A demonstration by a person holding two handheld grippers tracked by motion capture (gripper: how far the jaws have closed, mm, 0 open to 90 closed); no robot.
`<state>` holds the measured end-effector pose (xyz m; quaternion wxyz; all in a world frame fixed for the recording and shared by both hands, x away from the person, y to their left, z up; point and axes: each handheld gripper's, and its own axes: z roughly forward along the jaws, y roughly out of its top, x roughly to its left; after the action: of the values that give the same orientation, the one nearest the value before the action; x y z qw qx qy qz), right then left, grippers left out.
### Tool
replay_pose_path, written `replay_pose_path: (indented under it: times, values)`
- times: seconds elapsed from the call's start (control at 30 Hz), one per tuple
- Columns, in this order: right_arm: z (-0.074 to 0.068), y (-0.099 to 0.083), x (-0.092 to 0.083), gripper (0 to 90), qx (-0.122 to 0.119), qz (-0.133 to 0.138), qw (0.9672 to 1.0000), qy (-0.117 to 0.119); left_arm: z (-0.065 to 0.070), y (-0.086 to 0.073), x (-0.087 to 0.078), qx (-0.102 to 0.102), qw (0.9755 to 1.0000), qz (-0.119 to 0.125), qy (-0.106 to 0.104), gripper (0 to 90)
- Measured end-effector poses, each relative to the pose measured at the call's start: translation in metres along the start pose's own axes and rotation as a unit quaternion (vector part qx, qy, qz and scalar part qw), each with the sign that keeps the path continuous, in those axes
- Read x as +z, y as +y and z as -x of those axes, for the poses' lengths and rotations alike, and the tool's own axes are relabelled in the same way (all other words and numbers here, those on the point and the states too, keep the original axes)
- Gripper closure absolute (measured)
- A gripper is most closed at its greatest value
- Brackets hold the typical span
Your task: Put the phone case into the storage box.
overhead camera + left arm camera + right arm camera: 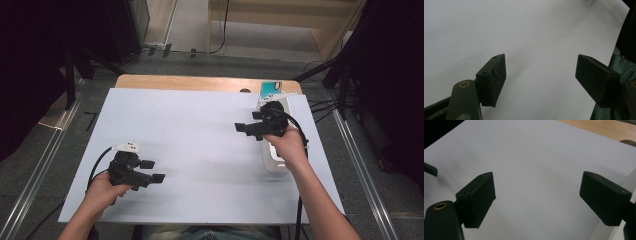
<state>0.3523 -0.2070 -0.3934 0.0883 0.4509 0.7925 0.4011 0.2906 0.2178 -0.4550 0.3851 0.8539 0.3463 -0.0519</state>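
High view: looking down on a bench (150,81) of pale wood, mostly covered by a white sheet (200,150). Left hand-held gripper (152,171) low at the near-left of the sheet, gripped by the left hand (102,192), jaws pointing right and standing apart with bare sheet between them. Small white part (127,147) on top of it, black cable (97,165) looping back toward the near edge. Right hand-held gripper (248,129) at the far right, held by the right hand (289,145), jaws pointing left, parted, empty. Beneath and beside that hand, a white tray-like object (274,162) lying along the sheet's right edge; at its far end a teal-and-white item (270,89), too small to identify. Dark round mark (245,91) on the wood just beyond the sheet. Grey floor, black stands and cables around the bench.

Left gripper view: two black jaws wide apart, left hand-held gripper (540,75) gripping nothing, white sheet (524,37) behind. Greenish-blue fabric (621,65) at the right edge past the sheet.

Right gripper view: right hand-held gripper (537,197) likewise wide open, nothing between the jaws, white sheet (531,157) below. Strip of wooden bench (604,127) at top right, white edge (630,177) of the tray-like object just beside the right-hand jaw. Dark jaw tip (430,169) of the other hand-held gripper at the left edge.
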Motion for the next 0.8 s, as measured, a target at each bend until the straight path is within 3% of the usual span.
replay_pose_path:
  times: [0.1,0.27,0.8]
  values:
    - [-0.003,-0.004,0.000,12.2,-0.004,0.010,0.9998,0.015,0.000,0.000,0.000,-0.001,1.0000,0.000,0.001,24.5]
    - [-0.010,-0.010,-0.001,12.3,-0.019,0.018,0.9994,0.021,0.000,0.000,0.000,0.003,1.0000,0.000,-0.001,24.5]
    - [-0.032,-0.034,-0.006,13.0,-0.052,0.009,0.9973,0.052,0.001,0.000,0.000,0.003,1.0000,0.001,0.000,24.5]
